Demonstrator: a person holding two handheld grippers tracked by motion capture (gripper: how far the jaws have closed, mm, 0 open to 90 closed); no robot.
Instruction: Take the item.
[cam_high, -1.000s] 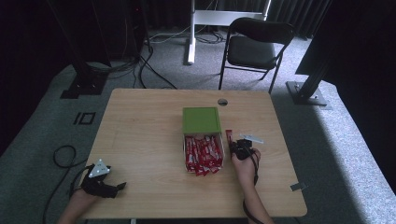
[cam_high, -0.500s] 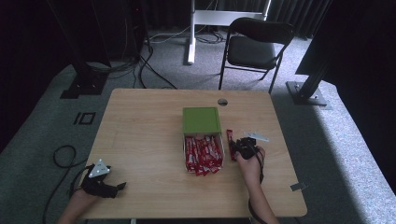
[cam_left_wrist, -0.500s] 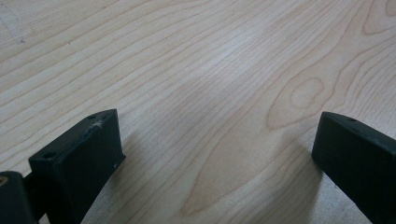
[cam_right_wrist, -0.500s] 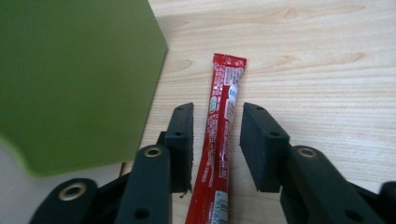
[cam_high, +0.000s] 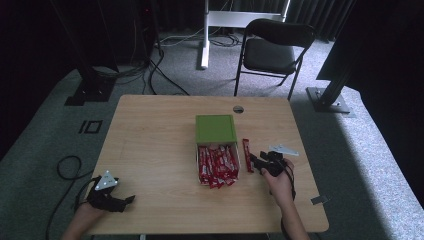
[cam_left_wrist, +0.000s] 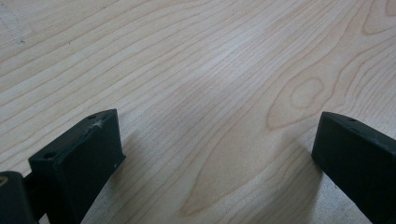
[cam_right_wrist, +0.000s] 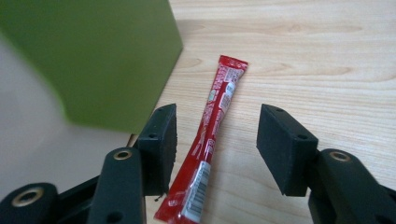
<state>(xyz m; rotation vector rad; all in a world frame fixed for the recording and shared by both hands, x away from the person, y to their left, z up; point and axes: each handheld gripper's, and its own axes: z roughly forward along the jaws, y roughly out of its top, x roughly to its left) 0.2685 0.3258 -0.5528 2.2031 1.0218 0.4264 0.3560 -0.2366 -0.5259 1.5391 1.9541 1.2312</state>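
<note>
Red slim glossy sachet (cam_right_wrist: 210, 135) on pale woodgrain table (cam_right_wrist: 327, 56)

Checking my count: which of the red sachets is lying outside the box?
The single red sachet lying flat on the table, right of the green box, between the right gripper jaws. The other sachets are piled in the box.

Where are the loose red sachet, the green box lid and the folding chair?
Loose red sachet (cam_right_wrist: 215, 122): right gripper view, middle of its length.
Green box lid (cam_high: 215, 128): high view, centre of its top.
Folding chair (cam_high: 270, 54): high view, seat.
</note>
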